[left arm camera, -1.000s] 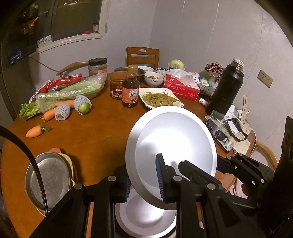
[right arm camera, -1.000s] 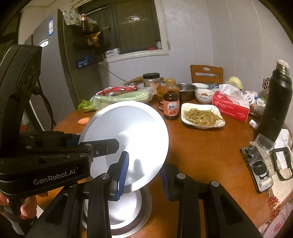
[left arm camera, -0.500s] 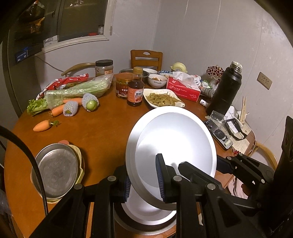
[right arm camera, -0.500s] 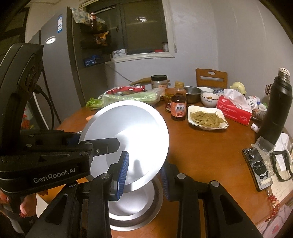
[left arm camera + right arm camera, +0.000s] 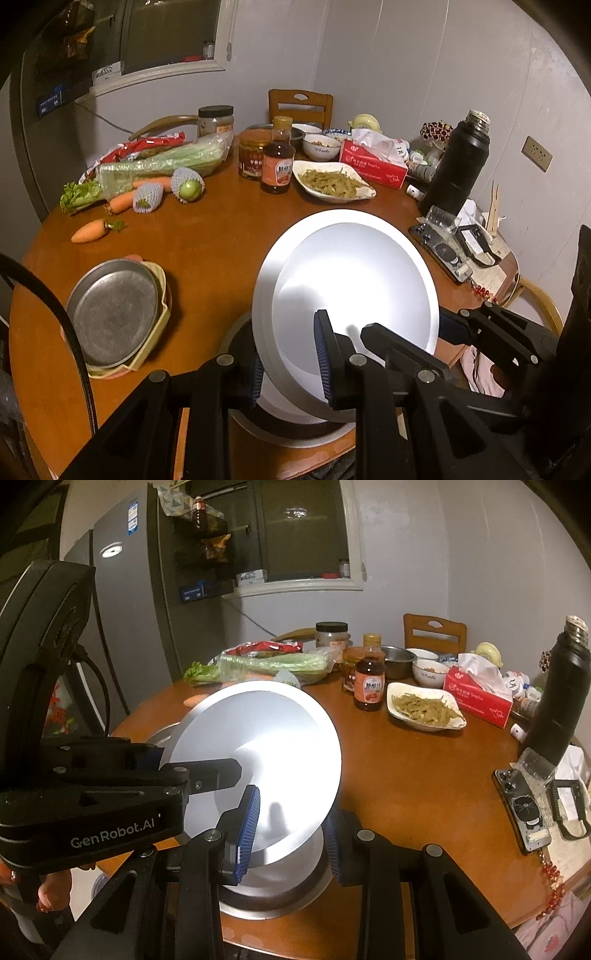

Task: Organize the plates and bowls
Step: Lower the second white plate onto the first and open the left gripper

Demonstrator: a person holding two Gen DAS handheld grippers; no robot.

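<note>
Both grippers hold one white plate (image 5: 351, 291) tilted on edge above the round wooden table. My left gripper (image 5: 291, 373) is shut on its near rim. My right gripper (image 5: 290, 830) is shut on the rim of the same plate (image 5: 258, 746) from the other side. Under it a white plate in a metal dish (image 5: 295, 428) lies on the table near the front edge; it also shows in the right wrist view (image 5: 280, 890). A stack with a metal plate (image 5: 110, 314) on top sits at the front left.
A dish of cooked vegetables (image 5: 332, 181), a sauce bottle (image 5: 277, 162), jars, bowls, a tissue box (image 5: 373, 162) and a black flask (image 5: 458, 162) stand at the back. Carrots (image 5: 90, 230) and greens lie at the left. A phone (image 5: 524, 808) lies at the right edge.
Both grippers have risen and pulled back with the tilted plate; more of the table and the dish below now show.
</note>
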